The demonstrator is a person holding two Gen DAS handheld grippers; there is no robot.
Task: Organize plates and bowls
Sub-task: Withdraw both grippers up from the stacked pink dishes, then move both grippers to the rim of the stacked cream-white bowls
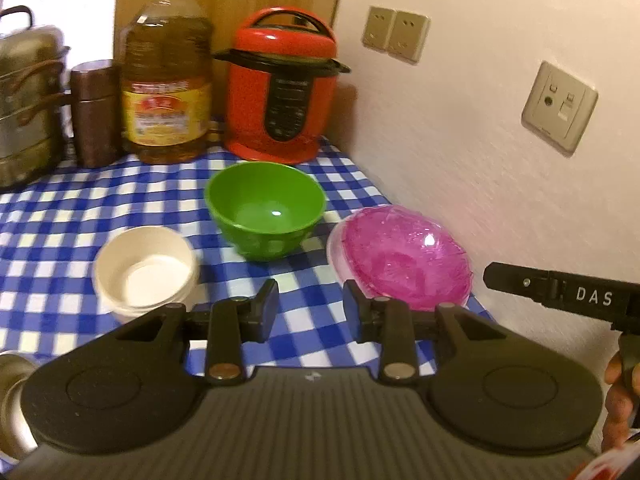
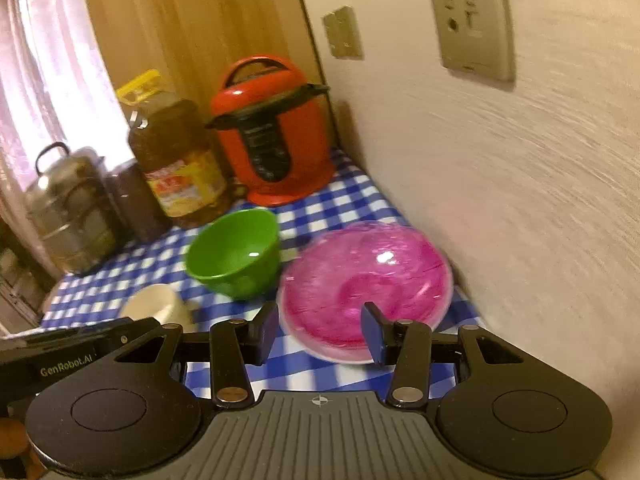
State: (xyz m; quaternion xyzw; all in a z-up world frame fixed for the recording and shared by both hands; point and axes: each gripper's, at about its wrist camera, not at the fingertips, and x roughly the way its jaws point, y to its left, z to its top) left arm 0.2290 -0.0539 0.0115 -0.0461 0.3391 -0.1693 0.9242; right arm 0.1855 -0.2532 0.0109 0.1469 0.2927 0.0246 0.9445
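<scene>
A green bowl [image 1: 266,208] [image 2: 234,254] stands mid-table on the blue checked cloth. To its right a clear pink bowl [image 1: 406,256] [image 2: 366,280] rests on a pale plate [image 1: 334,254] [image 2: 320,350] beside the wall. A cream bowl [image 1: 146,270] [image 2: 158,304] sits at the front left, seemingly stacked in another. My left gripper [image 1: 310,312] hovers open over bare cloth in front of the bowls, holding nothing. My right gripper [image 2: 320,332] hangs open just before the pink bowl's near rim, also with nothing in it. The right tool's body [image 1: 560,294] shows at the left view's right edge.
At the back stand a red pressure cooker [image 1: 282,84] [image 2: 274,132], a big oil bottle [image 1: 168,68] [image 2: 178,164], a brown canister [image 1: 94,114] and a stacked metal carrier [image 1: 26,108] [image 2: 72,212]. The wall [image 1: 480,140] with sockets bounds the right side. A metal object [image 1: 12,404] lies bottom left.
</scene>
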